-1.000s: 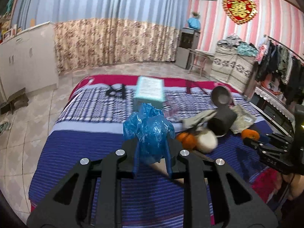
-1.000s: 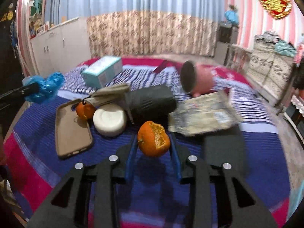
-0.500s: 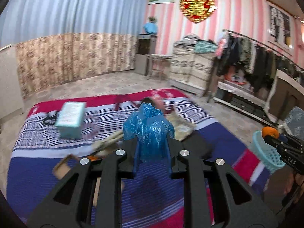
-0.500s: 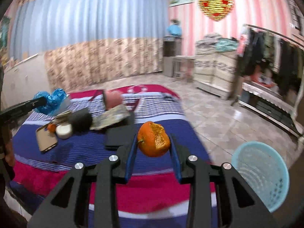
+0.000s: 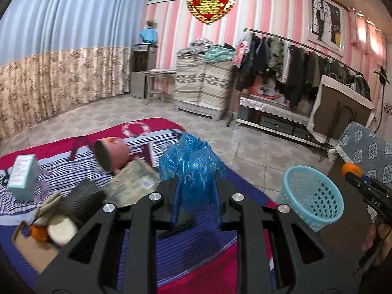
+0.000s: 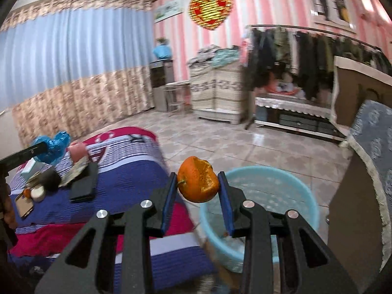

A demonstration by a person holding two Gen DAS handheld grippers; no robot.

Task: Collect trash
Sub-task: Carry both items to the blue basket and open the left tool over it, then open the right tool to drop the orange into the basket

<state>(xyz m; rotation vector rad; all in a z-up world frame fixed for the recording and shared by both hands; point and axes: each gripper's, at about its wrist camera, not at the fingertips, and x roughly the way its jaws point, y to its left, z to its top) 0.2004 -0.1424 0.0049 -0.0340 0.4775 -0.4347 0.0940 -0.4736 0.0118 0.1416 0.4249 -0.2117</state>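
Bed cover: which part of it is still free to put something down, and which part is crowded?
Free: the blue striped bed cover between the black pad and the bed's floor-side edge, and the red band nearest the camera. Crowded: the far corner around the pink cup, the box and the papers.

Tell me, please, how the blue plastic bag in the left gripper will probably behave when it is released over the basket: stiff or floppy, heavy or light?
The blue plastic bag looks thin and crumpled, drooping between the left gripper fingers, so probably floppy. It seems very light, so it may drift instead of dropping straight into the basket. It might also cling to the pads.
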